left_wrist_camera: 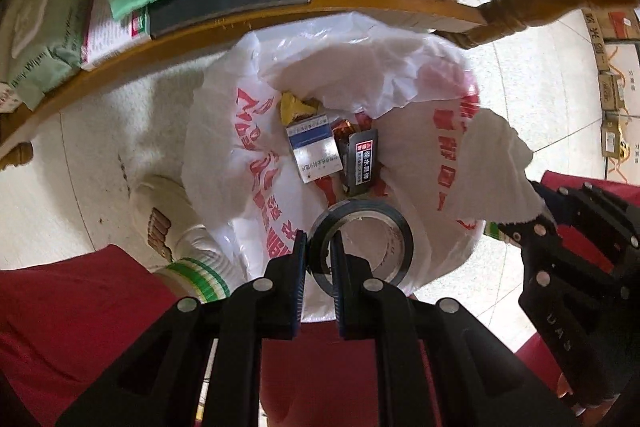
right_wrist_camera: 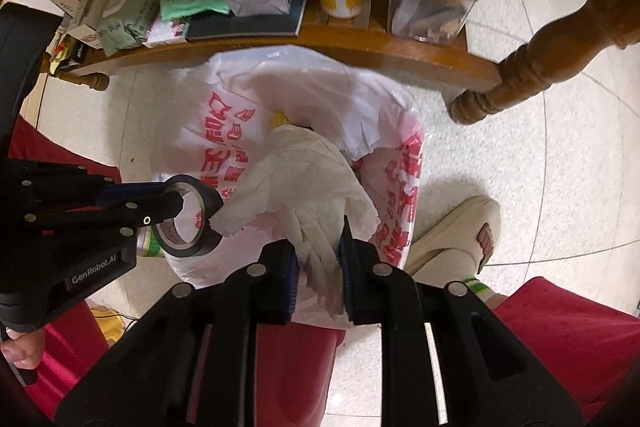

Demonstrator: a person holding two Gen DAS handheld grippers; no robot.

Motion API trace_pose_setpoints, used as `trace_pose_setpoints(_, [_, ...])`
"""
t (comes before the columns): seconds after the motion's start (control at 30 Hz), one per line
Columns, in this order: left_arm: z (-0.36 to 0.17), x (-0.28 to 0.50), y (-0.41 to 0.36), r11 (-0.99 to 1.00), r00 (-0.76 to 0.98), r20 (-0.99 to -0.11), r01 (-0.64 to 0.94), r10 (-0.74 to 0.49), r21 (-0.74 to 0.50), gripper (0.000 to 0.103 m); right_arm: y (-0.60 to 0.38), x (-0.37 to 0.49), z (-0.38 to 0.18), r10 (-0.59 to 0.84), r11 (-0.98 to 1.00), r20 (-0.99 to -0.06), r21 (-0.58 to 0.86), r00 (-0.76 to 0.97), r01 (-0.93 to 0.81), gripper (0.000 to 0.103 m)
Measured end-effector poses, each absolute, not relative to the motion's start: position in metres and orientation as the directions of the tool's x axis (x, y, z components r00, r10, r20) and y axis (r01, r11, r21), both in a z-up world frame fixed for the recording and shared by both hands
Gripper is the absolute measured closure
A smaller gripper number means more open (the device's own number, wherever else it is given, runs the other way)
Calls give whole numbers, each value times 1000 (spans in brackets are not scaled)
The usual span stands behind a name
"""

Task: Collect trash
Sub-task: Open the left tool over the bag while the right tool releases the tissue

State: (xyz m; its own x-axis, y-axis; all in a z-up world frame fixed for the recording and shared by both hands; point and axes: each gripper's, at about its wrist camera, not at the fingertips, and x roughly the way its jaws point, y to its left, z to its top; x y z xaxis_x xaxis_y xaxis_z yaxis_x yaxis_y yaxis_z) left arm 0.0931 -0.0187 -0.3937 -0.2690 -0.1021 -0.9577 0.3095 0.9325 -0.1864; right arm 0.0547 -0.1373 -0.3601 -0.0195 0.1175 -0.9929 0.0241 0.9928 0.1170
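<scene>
Carrying two pieces of trash over the open bag, with a real chance of missing it.

Nearest to the cameras, the left gripper (left_wrist_camera: 318, 259) is pinching the wall of a black tape roll (left_wrist_camera: 360, 239) with its jaws almost fully closed, and the right gripper (right_wrist_camera: 318, 267) is clamping a crumpled white tissue (right_wrist_camera: 304, 183) between narrowly parted jaws. Both are hanging over the white plastic bag (left_wrist_camera: 248, 131) on the floor, where a blue and white box (left_wrist_camera: 314, 147) and a dark packet (left_wrist_camera: 360, 159) are already lying. The tape is sitting near the closest edge of the bag's mouth, so on release it is likely risking to fall on the rim and roll away. The tissue is touching the tape in the right view and may be catching on it. Further away, the bag's far side is sagging inward under the wooden shelf (left_wrist_camera: 360, 1), narrowing the opening.
</scene>
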Motion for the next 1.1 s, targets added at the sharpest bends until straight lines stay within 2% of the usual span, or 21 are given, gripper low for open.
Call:
trace_pose_setpoints(0.3, [-426,103,-16,949,-349,-930,240,-112,-204,90,-138,58,-388,133,991,-987,130,-93,40,85])
trace_pose_setpoints(0.83, [-440,102,-20,955,-376,-924,245,-67,-169,89,-133,61,-401,148,989,-981,145,-129,33,84])
trace_pose_setpoints(0.87, [-440,103,-20,955,-374,-925,247,-61,-162,85,-133,60,-401,149,989,-980,145,-130,33,81])
trace_pose_setpoints(0.9, [-440,103,-20,956,-377,-924,246,-56,-158,76,-133,60,-401,149,989,-980,146,-130,35,78])
trace_pose_setpoints(0.93, [-440,103,-20,957,-379,-924,246,-54,-156,69,-134,60,-401,150,989,-980,146,-131,37,71])
trace_pose_setpoints(0.97, [-440,103,-20,956,-376,-925,248,-53,-155,58,-134,60,-401,150,988,-980,146,-129,40,62])
trace_pose_setpoints(1.0, [-438,103,-21,954,-364,-931,260,-43,-146,52,-134,60,-401,150,988,-980,146,-127,41,60])
trace_pose_setpoints(1.1, [-435,103,-24,949,-338,-941,293,-8,-114,47,-135,61,-400,143,989,-982,138,-124,47,59])
